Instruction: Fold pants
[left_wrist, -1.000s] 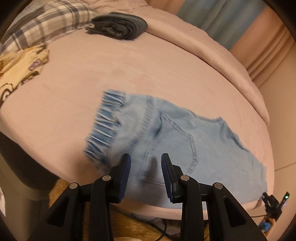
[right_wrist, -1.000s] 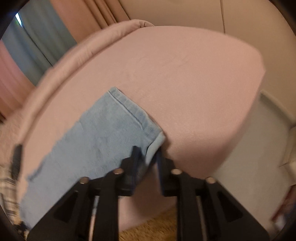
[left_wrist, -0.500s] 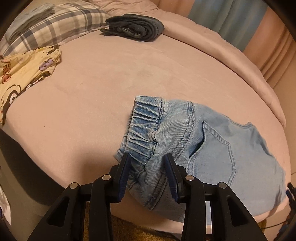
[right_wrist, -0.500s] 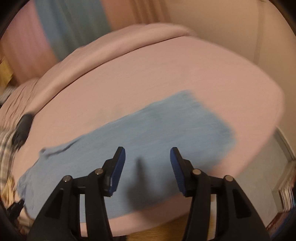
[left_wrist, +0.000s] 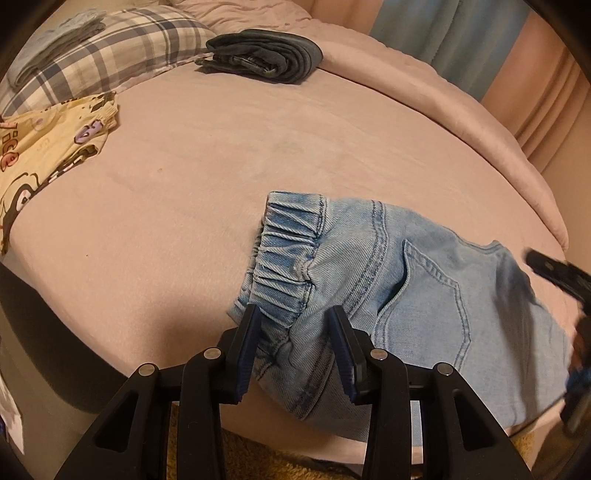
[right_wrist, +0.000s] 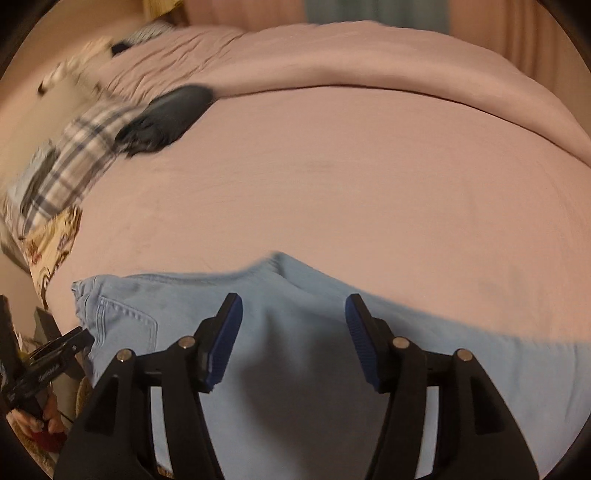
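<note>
Light blue denim pants (left_wrist: 424, 295) lie folded lengthwise along the near edge of the pink bed (left_wrist: 258, 147). The elastic waistband (left_wrist: 288, 258) points left. My left gripper (left_wrist: 295, 347) is open, its jaws standing on either side of the waistband's near corner. My right gripper (right_wrist: 291, 339) is open and empty, hovering over the middle of the pants (right_wrist: 295, 369). The right gripper also shows blurred at the right edge of the left wrist view (left_wrist: 561, 280).
Folded dark pants (left_wrist: 262, 55) lie at the far side of the bed. A plaid pillow (left_wrist: 103, 55) and a yellow printed garment (left_wrist: 44, 147) lie at the left. Curtains (left_wrist: 461, 44) hang behind the bed. Tan carpet (left_wrist: 266, 458) is below the bed's edge.
My right gripper let go of the pant hem, opened, and swung left over the middle of the pants. My left gripper moved left to the waistband and stayed open.
</note>
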